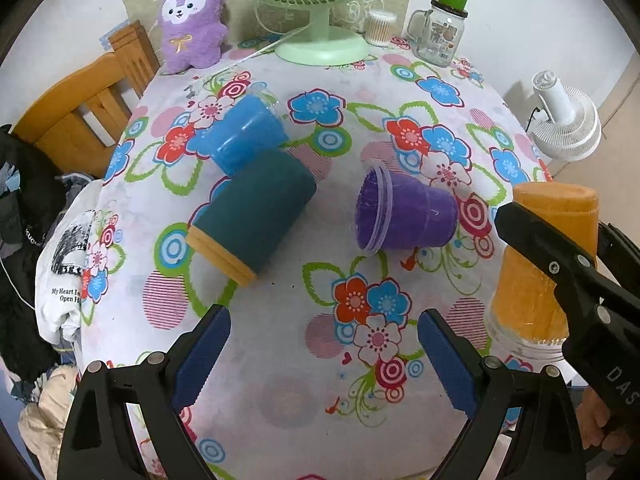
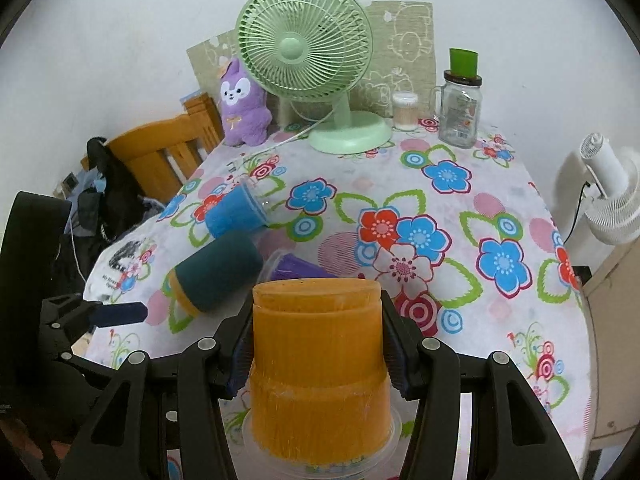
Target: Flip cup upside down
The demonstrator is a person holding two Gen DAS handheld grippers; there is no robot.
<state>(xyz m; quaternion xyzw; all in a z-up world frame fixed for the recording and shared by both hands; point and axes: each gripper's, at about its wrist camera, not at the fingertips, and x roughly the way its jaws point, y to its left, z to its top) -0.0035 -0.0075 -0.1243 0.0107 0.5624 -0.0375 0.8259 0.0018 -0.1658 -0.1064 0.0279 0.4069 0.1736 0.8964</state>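
Observation:
An orange cup (image 2: 320, 364) stands upside down, rim on the floral tablecloth (image 2: 460, 208). My right gripper (image 2: 316, 360) is shut on its sides. It also shows at the right of the left wrist view (image 1: 540, 264). A purple cup (image 1: 404, 212), a dark teal cup (image 1: 252, 216) and a blue cup (image 1: 244, 136) lie on their sides mid-table. My left gripper (image 1: 324, 360) is open and empty, above the cloth in front of the lying cups.
A green desk fan (image 2: 308, 56), a purple plush toy (image 2: 244, 104), a glass jar with a green lid (image 2: 460, 112) and a cotton-swab tub (image 2: 405, 110) stand at the back. A wooden chair (image 2: 160, 152) with clothes is left; a white fan (image 2: 612, 208) is right.

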